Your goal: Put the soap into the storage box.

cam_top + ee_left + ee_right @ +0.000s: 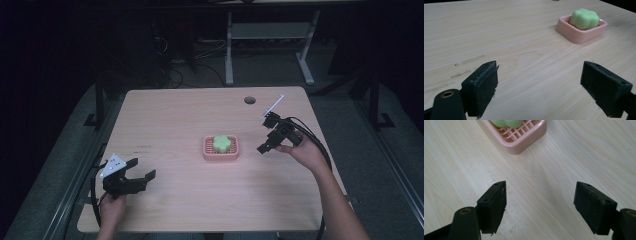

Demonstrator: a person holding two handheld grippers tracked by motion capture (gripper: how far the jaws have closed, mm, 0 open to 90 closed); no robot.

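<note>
Pale wood table (175, 115) takes up most of the high view; round cable hole (250, 100) near its far edge, a few faint dark scuff marks (142, 146) toward the left side. Dark floor and a white desk frame (270, 45) beyond the table.

Pink soap dish (220, 149) sits approx. centre of the table, flat on the wood, w/ slatted grid inside. Green lobed soap (221, 143) rests in the dish, roughly centred, standing above the rim.

Left gripper (138, 174) near the table's front-left corner, held by left hand (112, 207); jaws spread wide, nothing btwn them. In the left gripper view the dish (581, 31) and soap (584, 18) lie well ahead, upper right, bare wood btwn the jaws.

Right gripper (267, 131) is right of the dish, near but apart, held by right hand (305, 150), pointing toward the dish; jaws also wide, empty. Right gripper view looks down on the table w/ a dish corner (524, 137) at top and a bit of soap (505, 123) at the top edge.
</note>
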